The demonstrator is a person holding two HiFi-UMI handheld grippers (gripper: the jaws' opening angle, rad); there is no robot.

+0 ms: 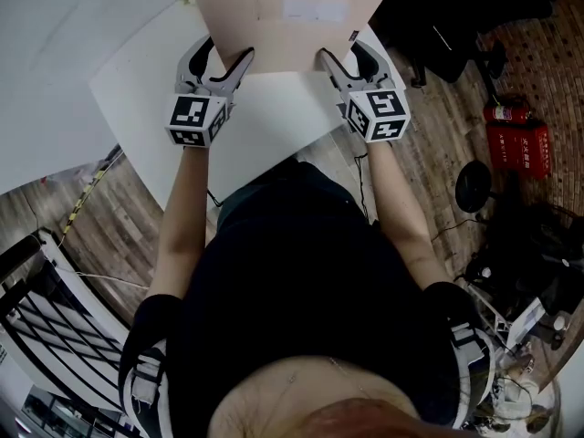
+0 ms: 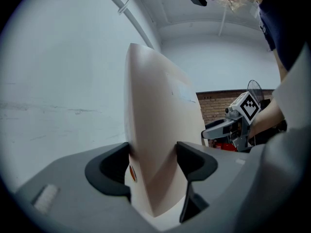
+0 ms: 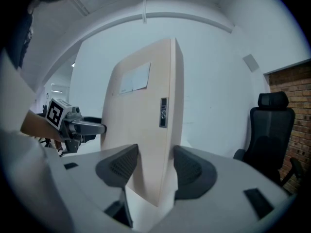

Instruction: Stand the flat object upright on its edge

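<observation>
You hold the flat pale-beige cardboard box (image 1: 292,16) by its two near corners, one gripper on each. Your left gripper (image 1: 224,62) has the near left corner and your right gripper (image 1: 347,62) the near right corner.

In the left gripper view, the dark pads of the left gripper (image 2: 153,161) press on both broad faces of the box (image 2: 160,130), which rises steeply out of the jaws. In the right gripper view, the right gripper (image 3: 155,166) likewise clamps the box (image 3: 141,125) between its two ribbed pads, so both grips are closed on it.

From both grippers the box stands close to upright, leaning a little. From your head you see its broad face with a white label (image 1: 315,9). That label (image 3: 136,77) also shows in the right gripper view, and a small dark sticker (image 3: 163,112) sits on the narrow side edge.

The box is over the near part of the white table (image 1: 274,117). You cannot tell whether its lower edge rests on the tabletop.

A black office chair (image 3: 272,130) stands to the far right by a brick wall (image 3: 296,96). A red fire extinguisher (image 1: 506,112) is on the wooden floor (image 1: 438,153) at the right, well apart from the table.
</observation>
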